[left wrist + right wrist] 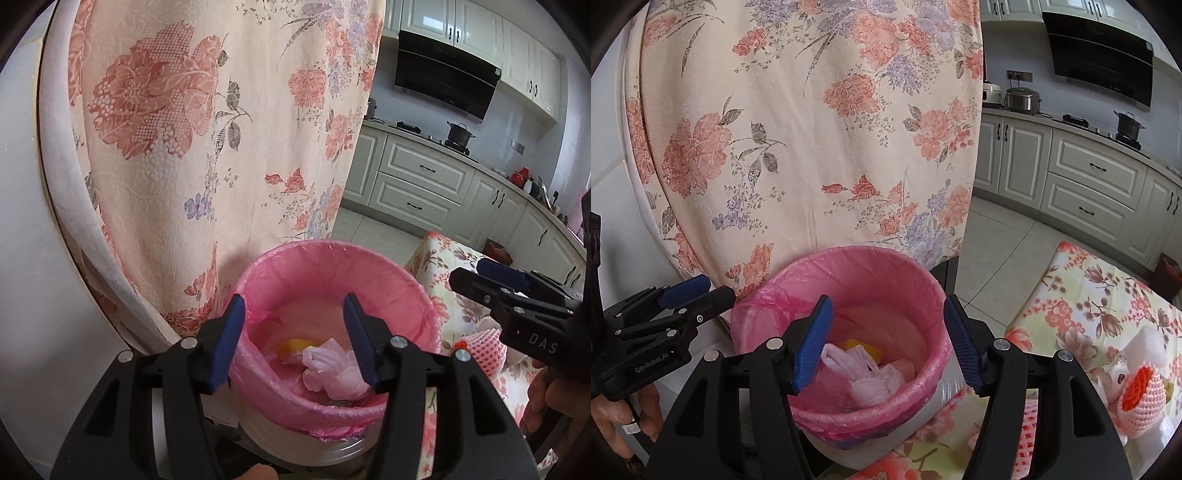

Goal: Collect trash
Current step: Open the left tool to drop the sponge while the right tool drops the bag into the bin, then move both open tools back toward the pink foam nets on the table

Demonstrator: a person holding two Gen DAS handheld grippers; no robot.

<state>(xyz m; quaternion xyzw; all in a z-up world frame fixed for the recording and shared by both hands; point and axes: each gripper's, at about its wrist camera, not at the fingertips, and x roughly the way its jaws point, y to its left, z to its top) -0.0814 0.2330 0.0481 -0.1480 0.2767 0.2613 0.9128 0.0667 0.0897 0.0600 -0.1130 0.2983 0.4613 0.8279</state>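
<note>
Your left hand-held gripper (293,341) hangs with its ribbed blue pads spread wide and nothing between them, poised above the round white plastic trash bin (295,424). The bin is lined with a thin, crinkled pink plastic bag (332,266) folded over its rim. Inside lie a crumpled pale pink plastic wad (332,373) and a smooth yellow scrap (291,347), both resting on the liner's bottom.

Your right hand-held gripper (886,343) is likewise spread wide and empty, over the same bin. In the left view its black frame shows side-on at the right, so its pad gap is hard to judge there.

To the right, the worktop (1089,295) is covered with a glossy floral oilcloth. On it lie pieces of pink foam fruit netting (1141,402), one with an orange patch, beside a white foam block (1145,343).

Behind the bin hangs a textured peach floral cloth (812,129), draped over a rounded white form.
</note>
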